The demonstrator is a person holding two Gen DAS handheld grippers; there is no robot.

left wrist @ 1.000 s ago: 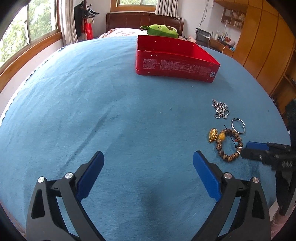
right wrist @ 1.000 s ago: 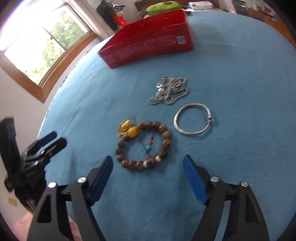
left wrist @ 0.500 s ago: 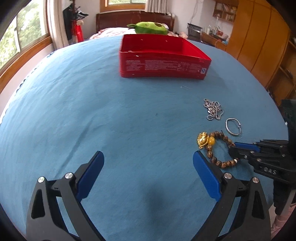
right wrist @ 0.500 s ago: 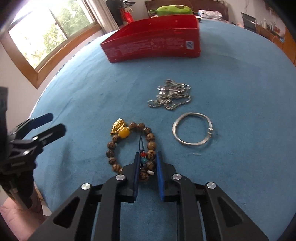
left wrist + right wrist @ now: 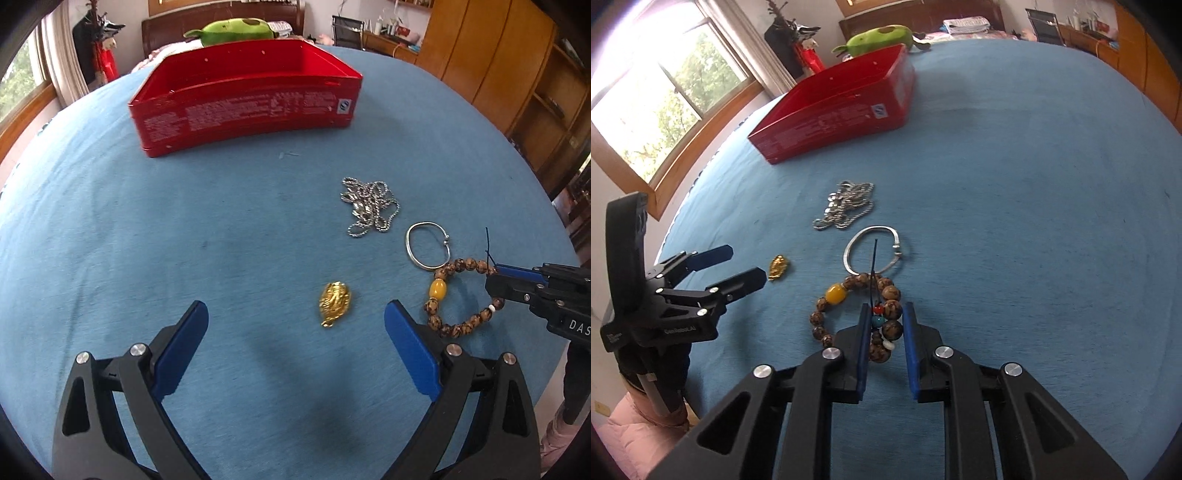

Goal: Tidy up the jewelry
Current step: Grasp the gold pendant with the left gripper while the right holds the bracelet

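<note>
Right gripper (image 5: 884,325) now clenched on the near beads of the bead bracelet (image 5: 857,314), a second ago wide apart above it; bracelet dragged clear of the gold pendant (image 5: 334,303), which lies alone on the blue cloth (image 5: 184,229). Left gripper (image 5: 293,332) released, jaws just narrowing a little, brought up to frame the pendant without touching. Likely next: both pieces carried to the red tin (image 5: 243,99). Open cloth between; silver bangle (image 5: 875,251) touching the bracelet, chain (image 5: 846,206) just beyond, cloth edge near at the right.
</note>
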